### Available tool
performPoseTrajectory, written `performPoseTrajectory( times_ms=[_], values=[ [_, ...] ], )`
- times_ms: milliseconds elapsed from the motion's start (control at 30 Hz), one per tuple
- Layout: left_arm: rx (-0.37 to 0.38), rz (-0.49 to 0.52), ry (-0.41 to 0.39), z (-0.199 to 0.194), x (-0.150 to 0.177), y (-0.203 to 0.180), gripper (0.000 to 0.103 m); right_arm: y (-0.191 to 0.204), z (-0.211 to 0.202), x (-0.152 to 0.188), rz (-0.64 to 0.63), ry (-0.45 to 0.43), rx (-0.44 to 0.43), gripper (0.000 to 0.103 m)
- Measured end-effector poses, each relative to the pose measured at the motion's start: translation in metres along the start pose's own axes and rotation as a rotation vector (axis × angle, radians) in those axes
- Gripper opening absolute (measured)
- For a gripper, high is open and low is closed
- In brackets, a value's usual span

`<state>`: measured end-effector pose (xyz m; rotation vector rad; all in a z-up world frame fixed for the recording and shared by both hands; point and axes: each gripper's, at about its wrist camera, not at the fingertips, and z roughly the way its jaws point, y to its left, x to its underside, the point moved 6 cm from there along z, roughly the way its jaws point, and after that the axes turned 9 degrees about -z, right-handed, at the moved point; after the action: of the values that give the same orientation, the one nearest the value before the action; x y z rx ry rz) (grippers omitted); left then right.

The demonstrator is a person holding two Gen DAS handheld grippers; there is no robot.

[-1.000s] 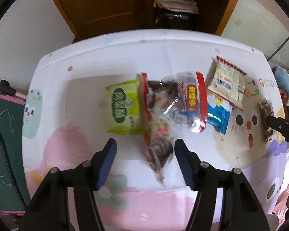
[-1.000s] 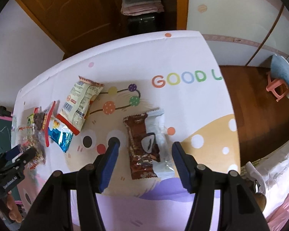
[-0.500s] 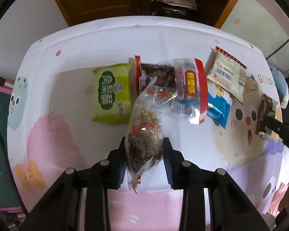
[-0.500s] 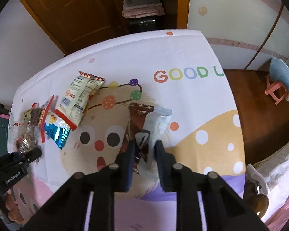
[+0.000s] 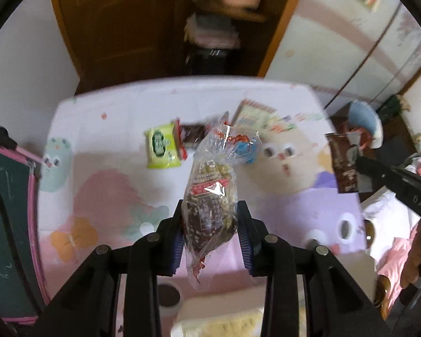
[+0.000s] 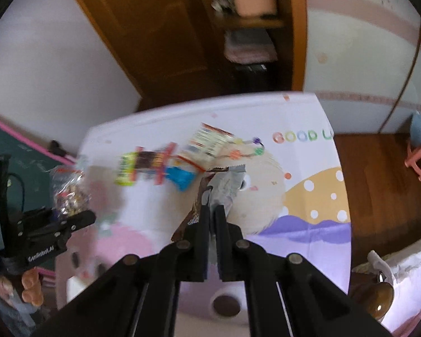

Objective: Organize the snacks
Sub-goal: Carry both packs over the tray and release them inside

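Note:
My left gripper (image 5: 210, 210) is shut on a clear bag of dark nut snack (image 5: 210, 196), lifted off the table. That bag (image 6: 67, 193) and left gripper (image 6: 70, 221) also show at the left of the right wrist view. My right gripper (image 6: 212, 210) is shut on a brown and silver chocolate wrapper (image 6: 221, 188), held above the table. The wrapper (image 5: 343, 165) hangs at the right of the left wrist view. Still on the cloth lie a green packet (image 5: 161, 148), a red-edged packet (image 5: 190, 134), a blue packet (image 5: 245, 147) and a white packet (image 6: 207, 143).
The table carries a cartoon-print cloth (image 6: 303, 196) with "GOOD" lettering. A green chalkboard with a pink frame (image 5: 8, 224) stands at the left. A wooden door and shelves (image 5: 210, 28) are behind the table. A small pink stool (image 6: 419, 160) sits on the wooden floor at the right.
Both grippers closed on their snacks and rose: the left took the clear nut bag, the right took the chocolate wrapper. The table now sits farther below both cameras.

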<state>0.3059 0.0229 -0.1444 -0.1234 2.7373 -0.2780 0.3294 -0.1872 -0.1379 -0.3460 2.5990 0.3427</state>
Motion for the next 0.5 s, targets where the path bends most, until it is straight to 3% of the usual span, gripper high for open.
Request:
performPoseTrajectory(
  times_ms=[233, 367, 500],
  values=[
    [0.084, 0.035, -0.132, -0.119, 0.027, -0.016, 0.032, 0.054, -0.114, 0.018, -0.095, -0.183, -0.022, 0.003],
    [0.124, 0.018, -0.153, -0.157, 0.05, -0.014, 0.032, 0.085, -0.176, 0.046, -0.147, -0.294, -0.024, 0.003],
    [0.163, 0.019, -0.163, -0.175, 0.083, -0.015, 0.033, 0.111, -0.214, 0.08, -0.2, -0.376, 0.006, 0.003]
  ],
)
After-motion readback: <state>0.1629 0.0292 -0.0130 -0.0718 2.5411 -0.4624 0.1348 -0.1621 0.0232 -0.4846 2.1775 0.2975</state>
